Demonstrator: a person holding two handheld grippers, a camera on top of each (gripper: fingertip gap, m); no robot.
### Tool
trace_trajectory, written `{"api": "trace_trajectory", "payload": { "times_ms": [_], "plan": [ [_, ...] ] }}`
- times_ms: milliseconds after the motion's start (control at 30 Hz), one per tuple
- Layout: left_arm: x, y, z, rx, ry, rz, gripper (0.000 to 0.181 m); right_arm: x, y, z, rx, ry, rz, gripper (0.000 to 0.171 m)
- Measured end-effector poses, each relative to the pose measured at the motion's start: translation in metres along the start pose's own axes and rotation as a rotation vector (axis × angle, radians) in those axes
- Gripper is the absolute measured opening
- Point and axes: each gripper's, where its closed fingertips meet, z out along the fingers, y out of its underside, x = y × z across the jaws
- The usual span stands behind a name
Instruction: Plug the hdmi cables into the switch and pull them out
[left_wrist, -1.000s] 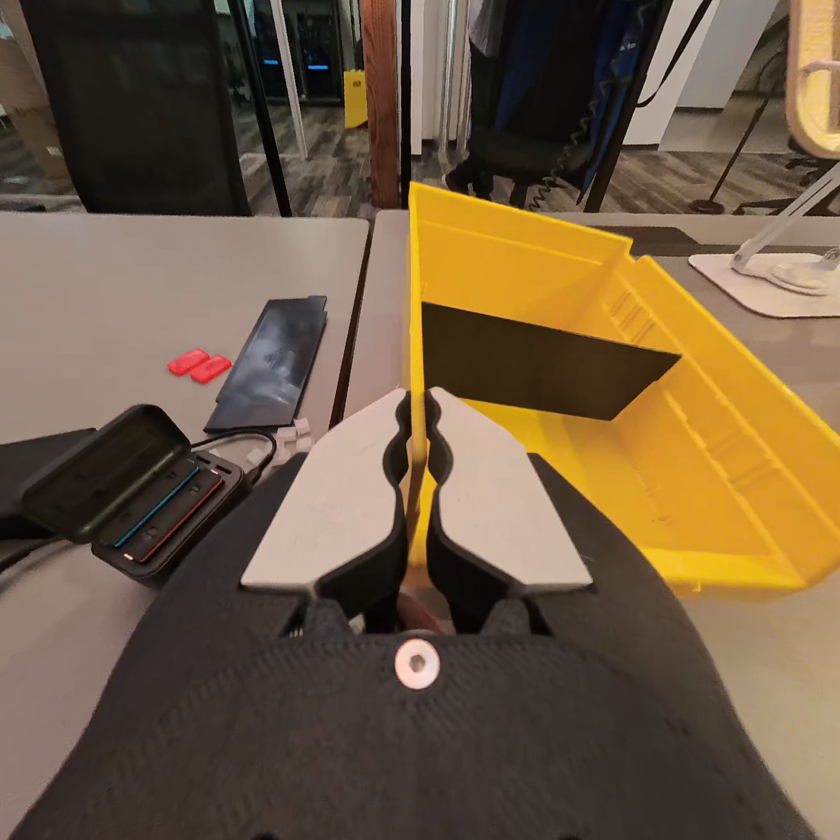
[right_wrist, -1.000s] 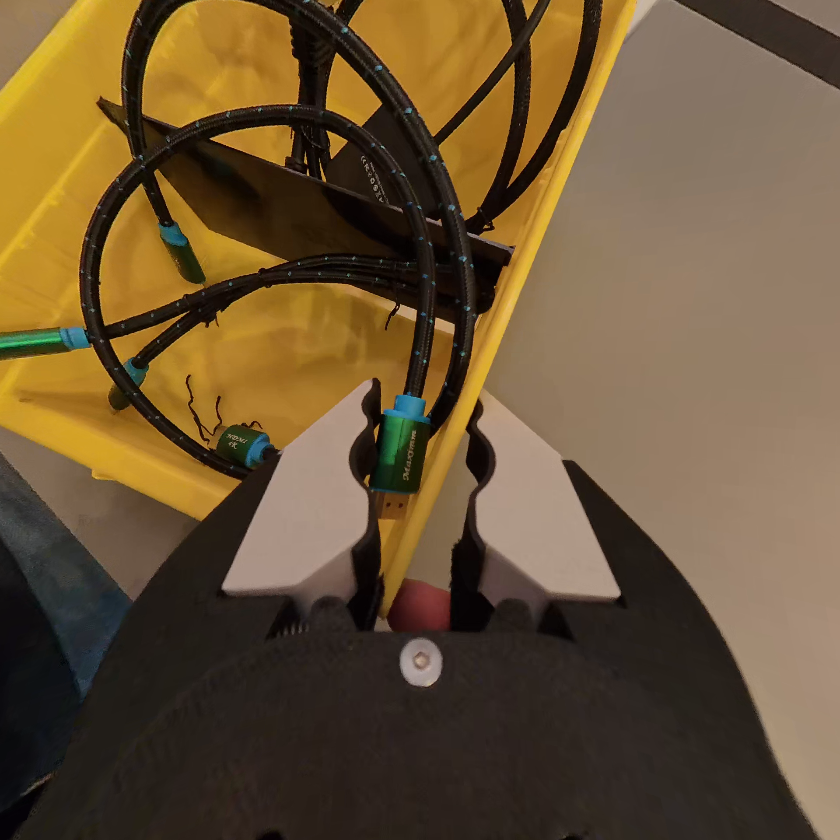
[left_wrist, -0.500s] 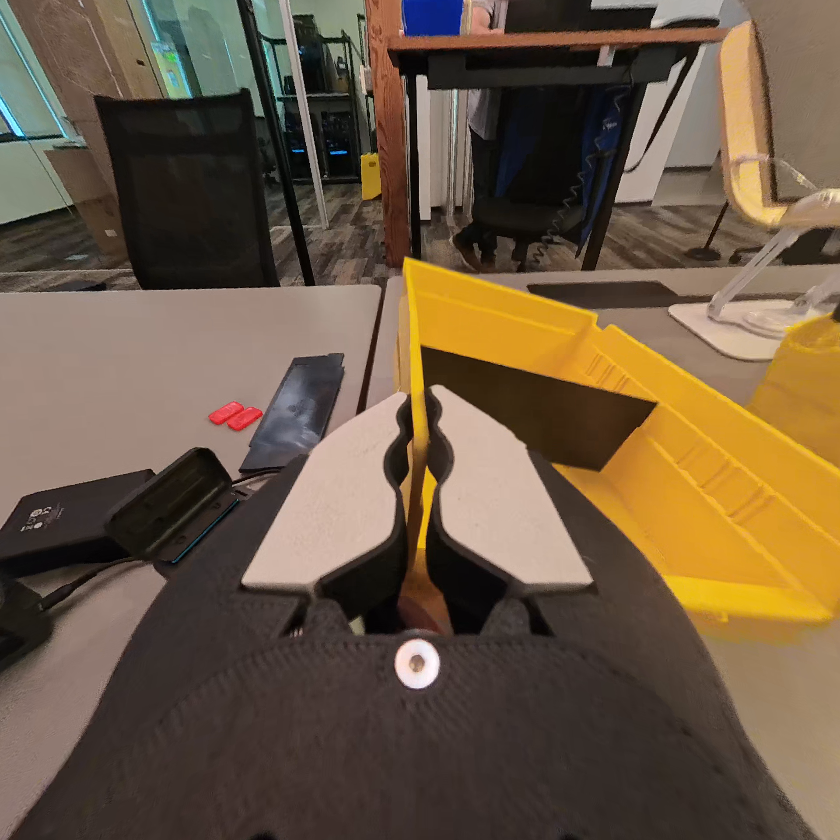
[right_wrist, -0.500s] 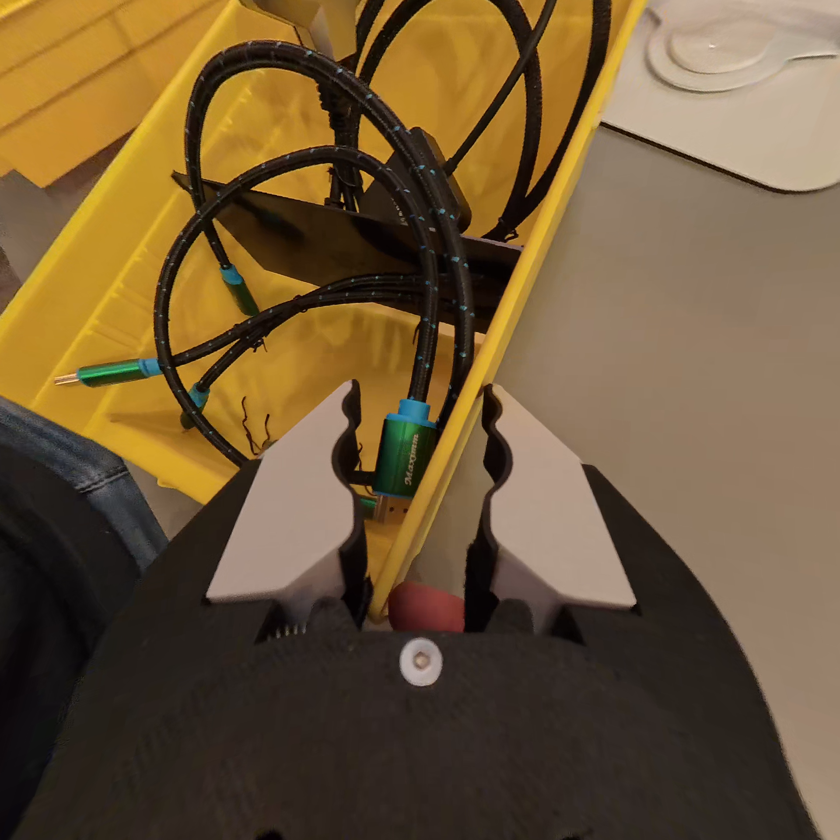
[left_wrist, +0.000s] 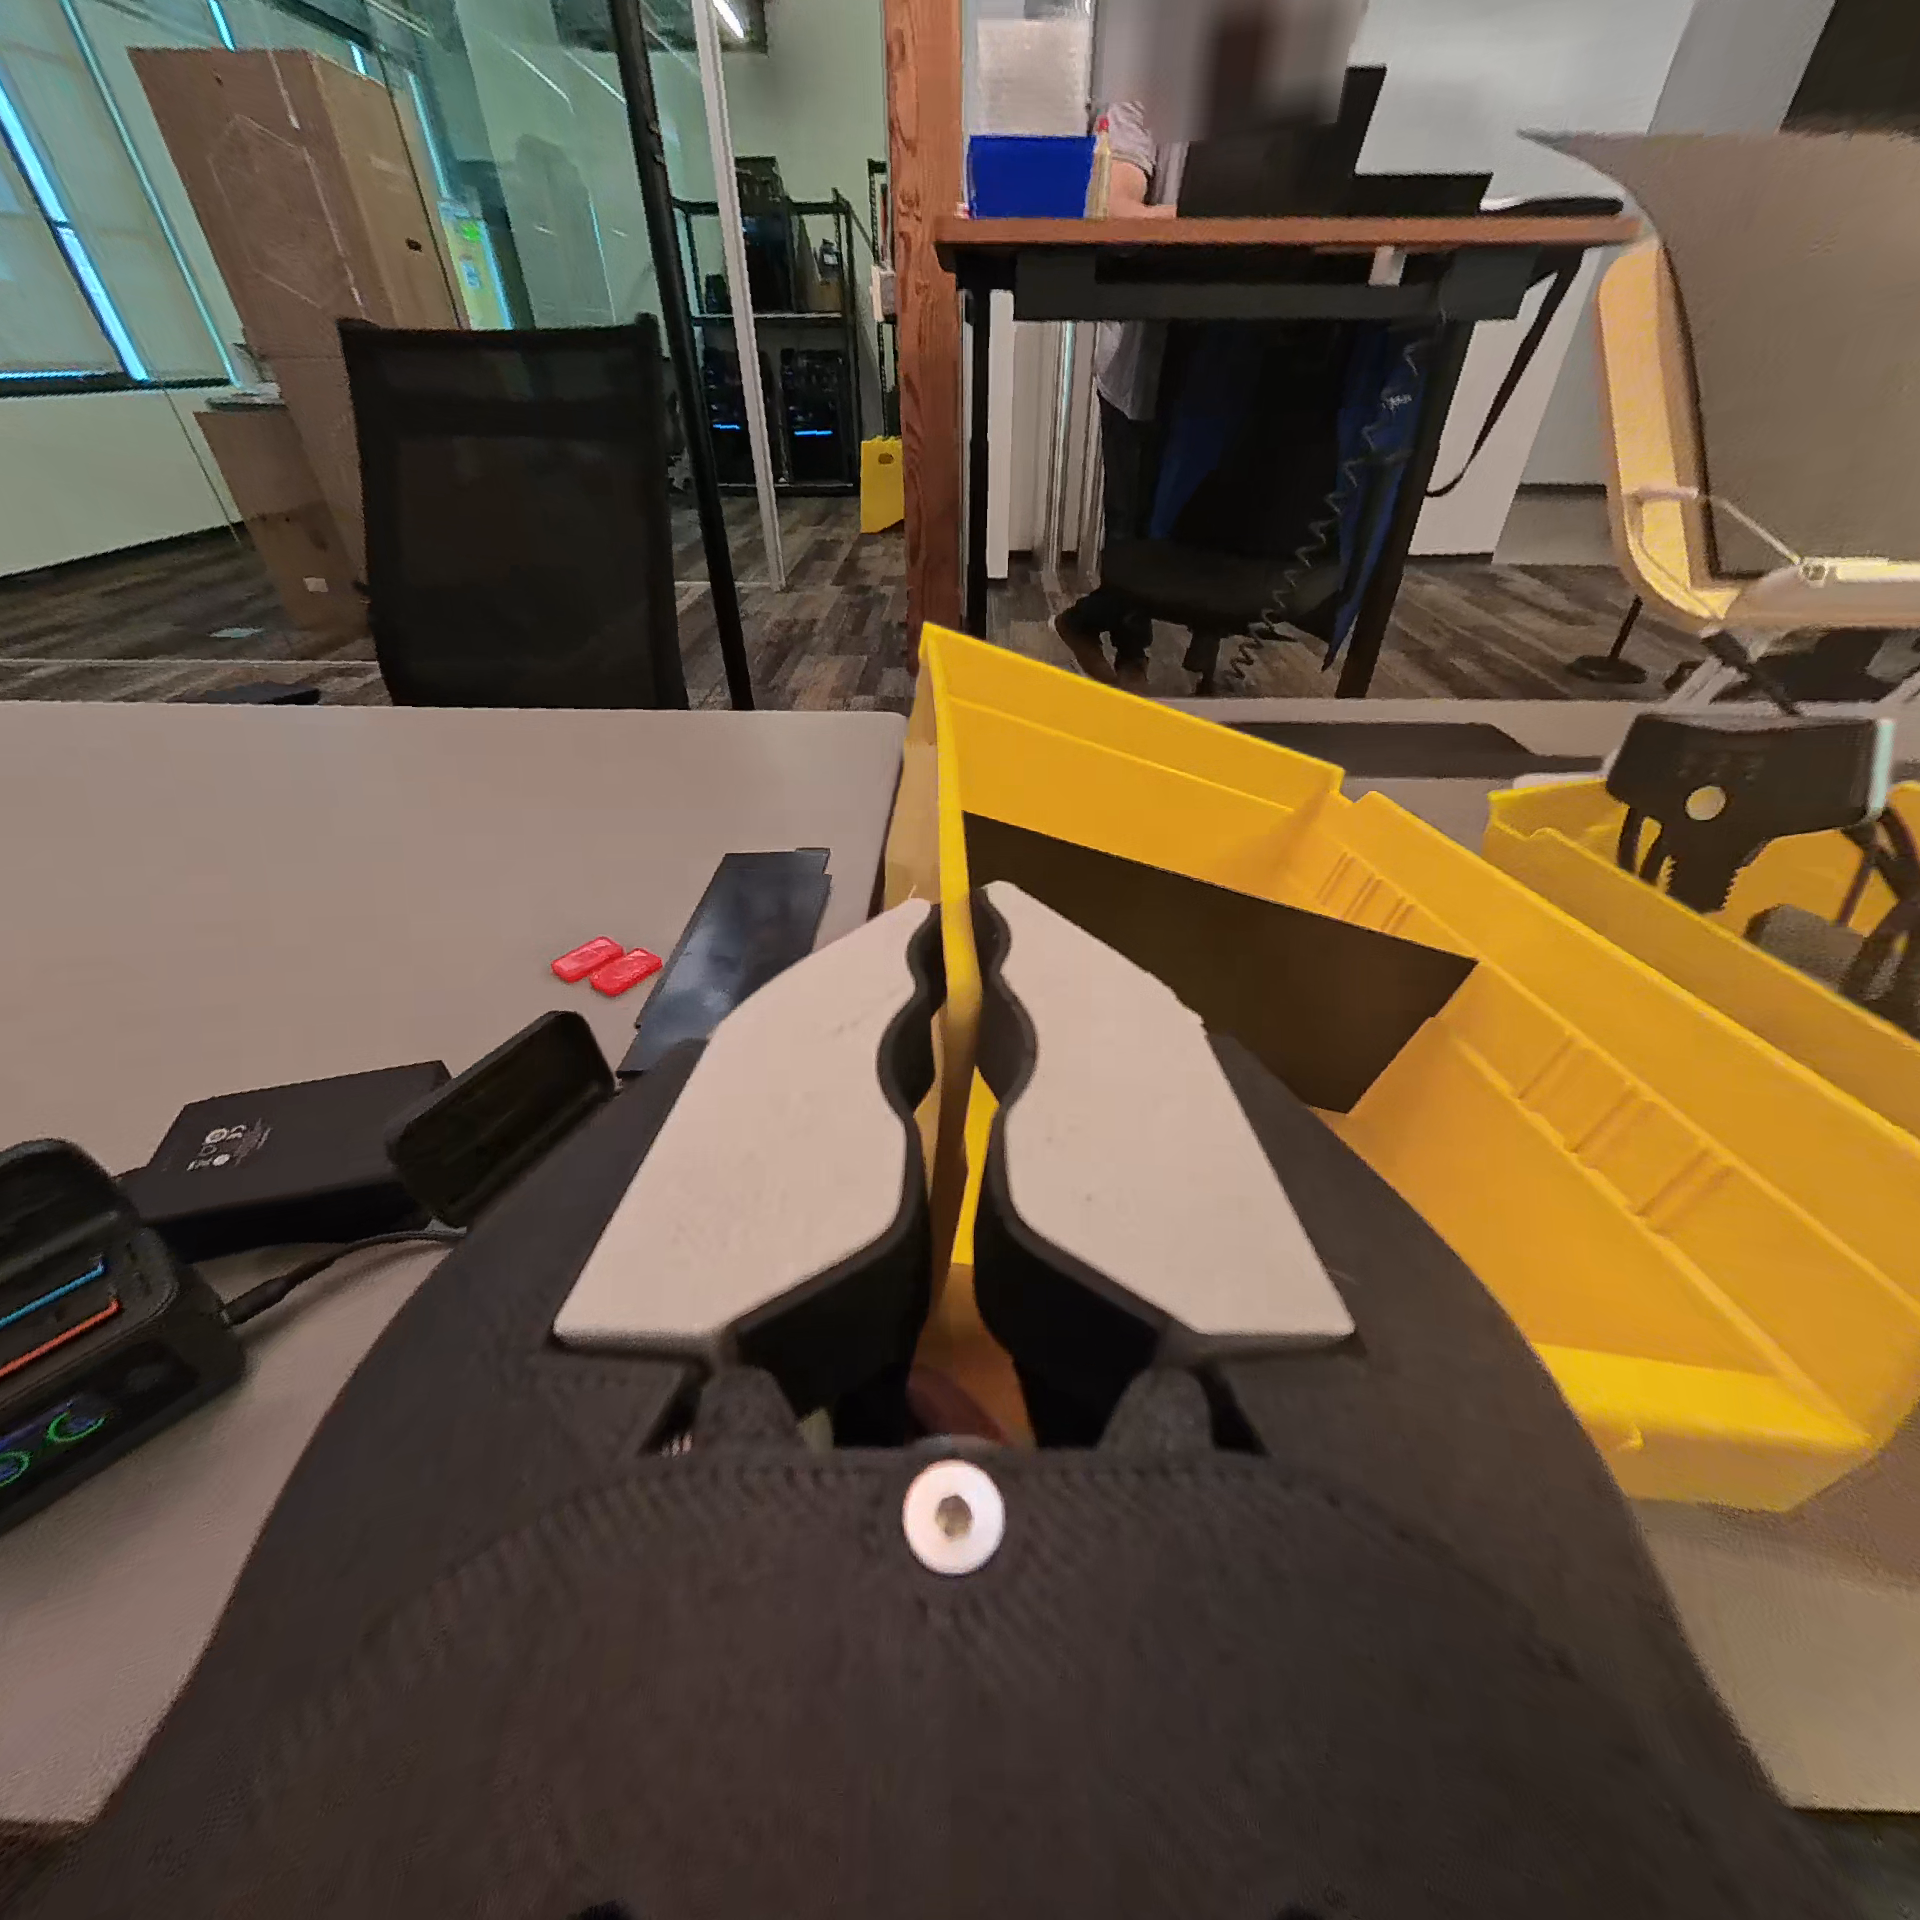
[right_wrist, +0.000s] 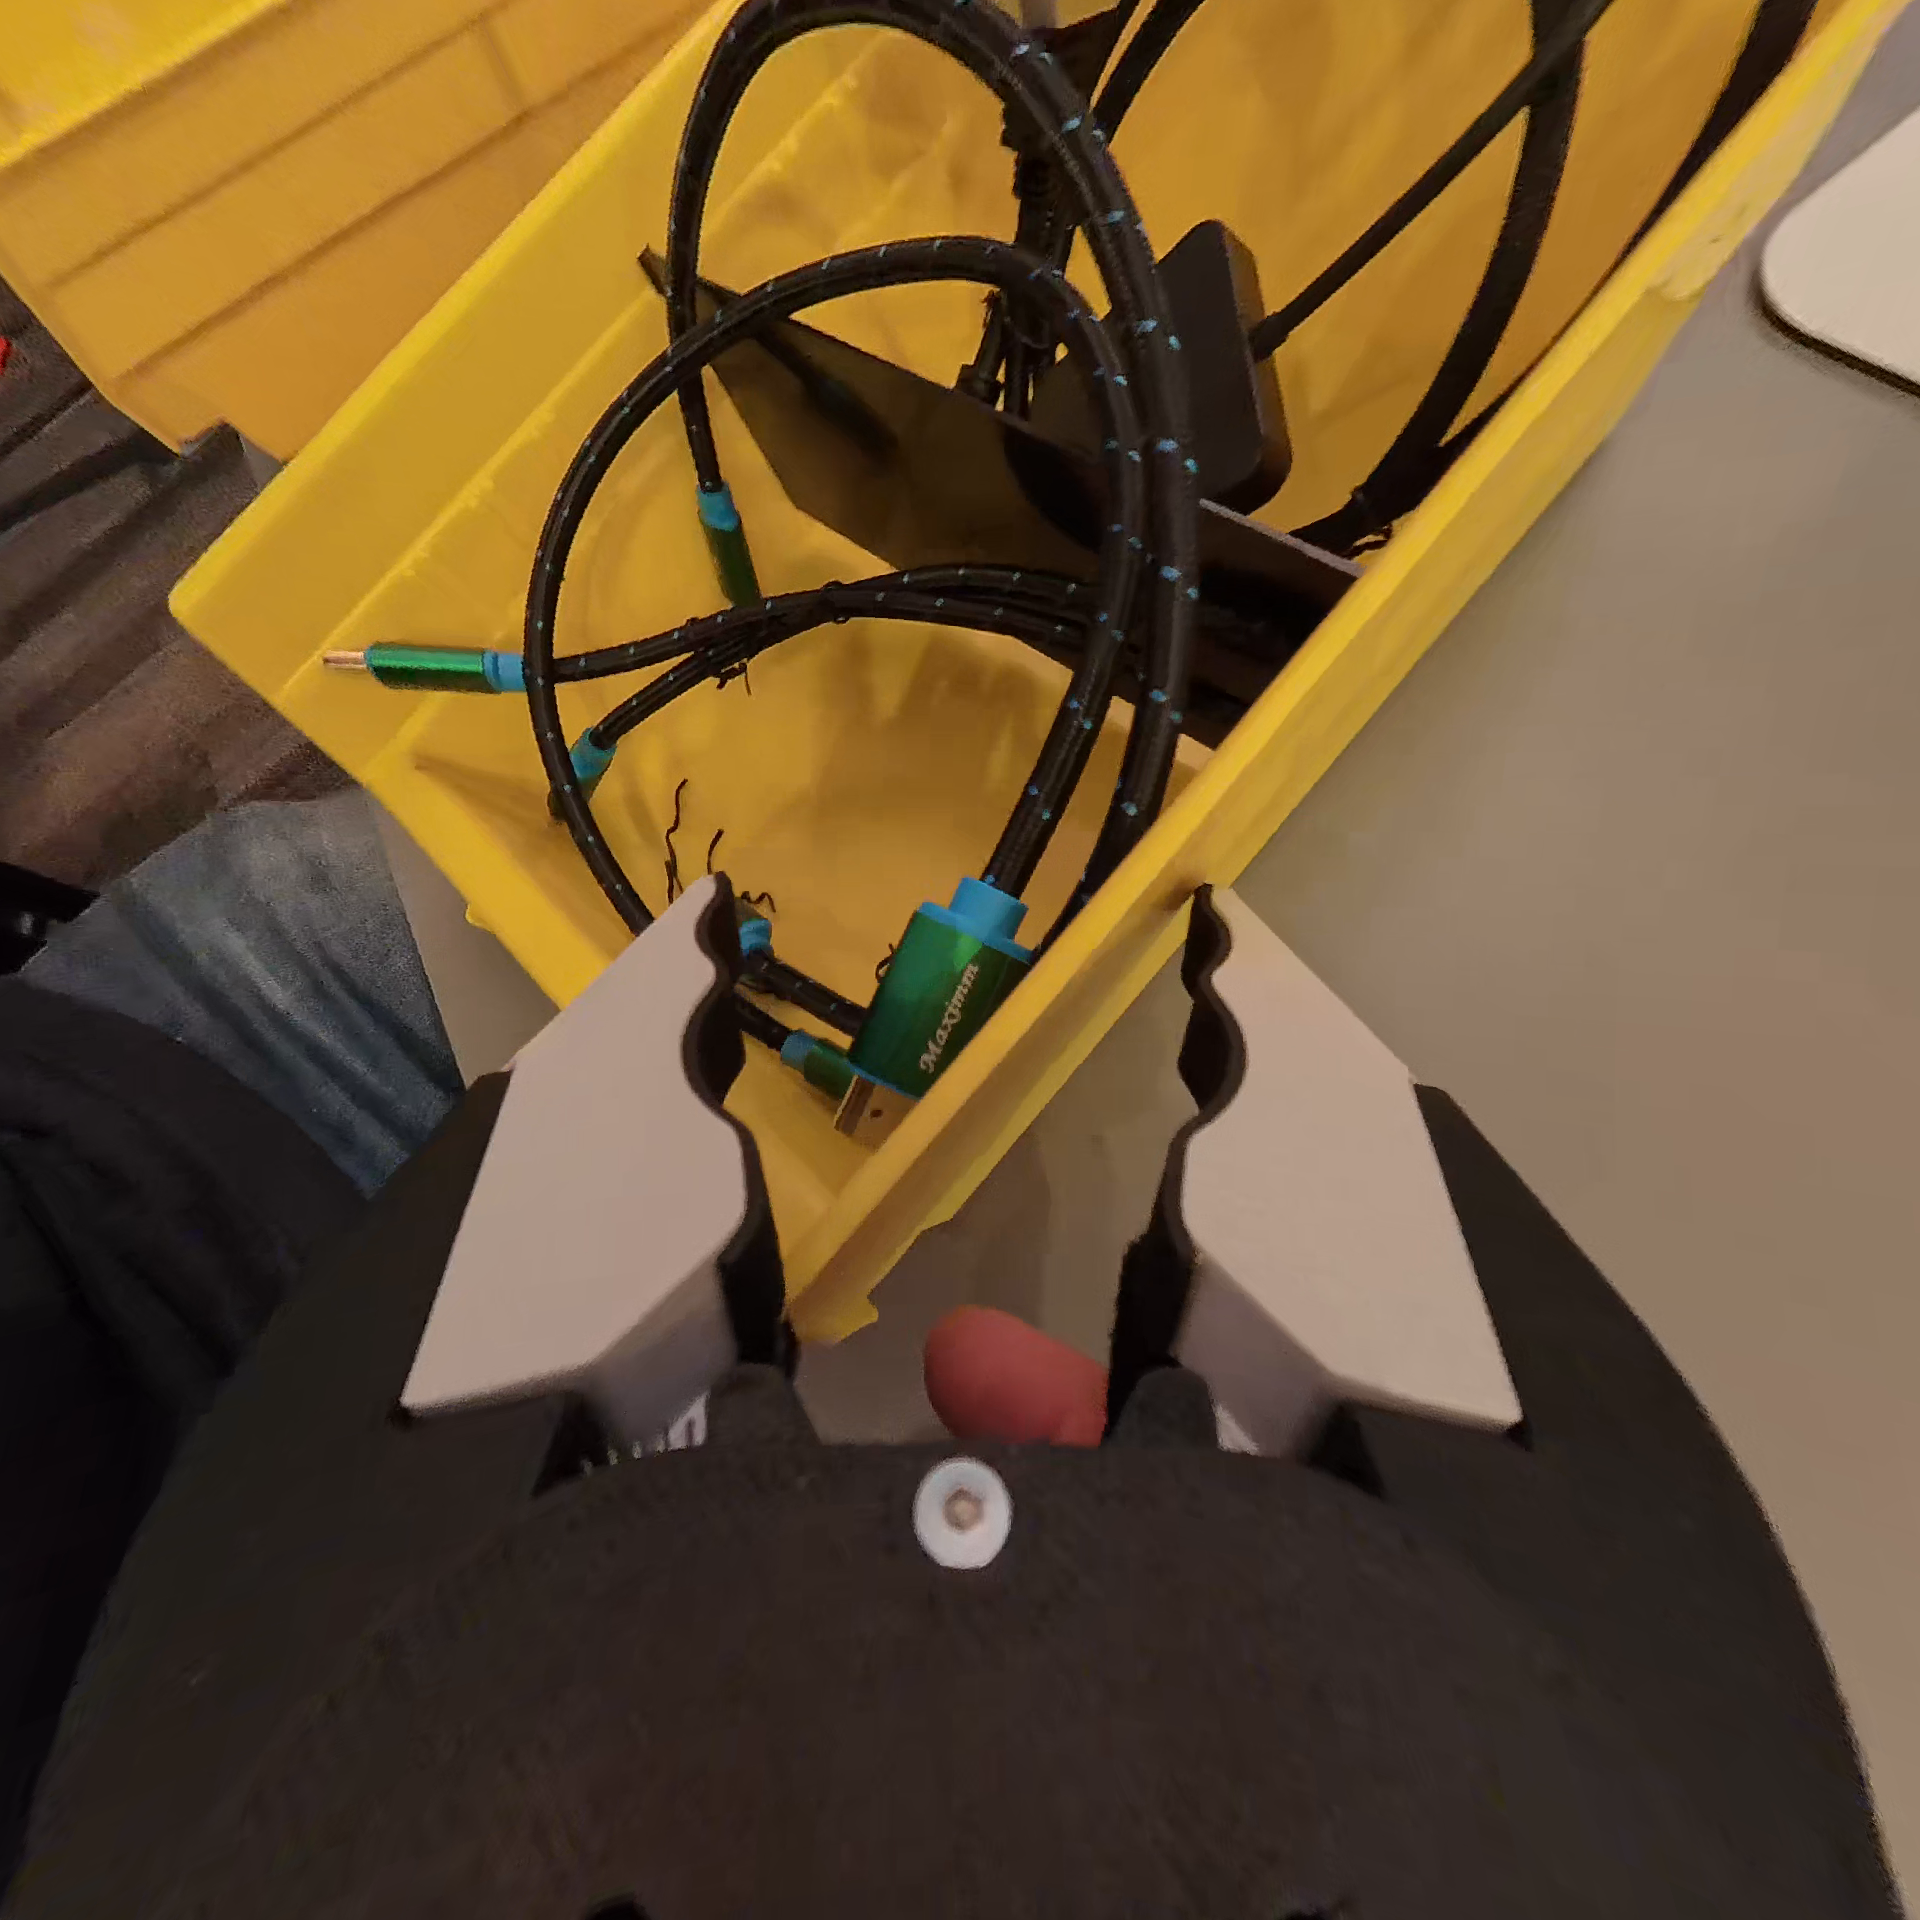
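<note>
My left gripper (left_wrist: 958, 914) is shut on the side wall of an empty yellow bin (left_wrist: 1558, 1143) that has a black divider (left_wrist: 1195, 977). A second yellow bin (right_wrist: 1351, 665) holds several black braided HDMI cables (right_wrist: 1132, 468) and a black switch box (right_wrist: 1221, 353) behind its black divider (right_wrist: 935, 436). My right gripper (right_wrist: 956, 904) is open and straddles this bin's near corner. A green plug with a blue collar (right_wrist: 930, 1013) lies inside the bin between the fingers, untouched. Other green plugs (right_wrist: 426, 665) lie further in. The right gripper also shows far right in the left wrist view (left_wrist: 1745, 831).
On the grey table left of the empty bin lie an open black case (left_wrist: 94, 1330), a flat black box (left_wrist: 281, 1153), two red pieces (left_wrist: 606, 966) and a black strip (left_wrist: 738, 966). A black chair (left_wrist: 509, 509) stands behind. A white base (right_wrist: 1860, 270) sits at the right. Across from one pair of fingers to the other is roughly 50 cm. From the left gripper's tips to the open black case (left_wrist: 94, 1330) is close to 30 cm.
My right gripper has opened wide and no longer pinches the bin wall and green plug. The left wrist view has tilted up, still clamped on the empty bin.
</note>
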Motion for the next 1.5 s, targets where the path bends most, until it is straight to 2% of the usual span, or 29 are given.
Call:
{"api": "trace_trajectory", "payload": {
  "times_ms": [633, 900, 1033, 1233, 1300, 1367, 1500],
  "plan": [
    [-0.036, -0.034, -0.042, 0.158, -0.071, -0.161, 0.002, -0.044, -0.032, 0.078, -0.015, 0.023, -0.117, 0.108],
    [-0.059, -0.06, -0.072, 0.263, -0.125, -0.21, 0.001, -0.061, -0.051, 0.108, -0.008, 0.007, -0.122, 0.108],
    [-0.063, -0.073, -0.087, 0.309, -0.138, -0.222, 0.002, -0.078, -0.06, 0.126, 0.004, -0.013, -0.125, 0.111],
    [-0.056, -0.087, -0.098, 0.355, -0.126, -0.245, 0.002, -0.123, -0.067, 0.155, -0.024, -0.121, -0.156, 0.128],
    [-0.048, -0.091, -0.099, 0.364, -0.113, -0.256, 0.002, -0.129, -0.073, 0.153, -0.009, -0.162, -0.117, 0.141],
    [-0.037, -0.095, -0.097, 0.368, -0.095, -0.259, 0.002, -0.126, -0.08, 0.142, 0.014, -0.185, -0.083, 0.14],
    [0.001, -0.104, -0.083, 0.364, -0.014, -0.258, 0.002, -0.114, -0.095, 0.087, 0.121, -0.181, -0.088, 0.142]
  ]
}}
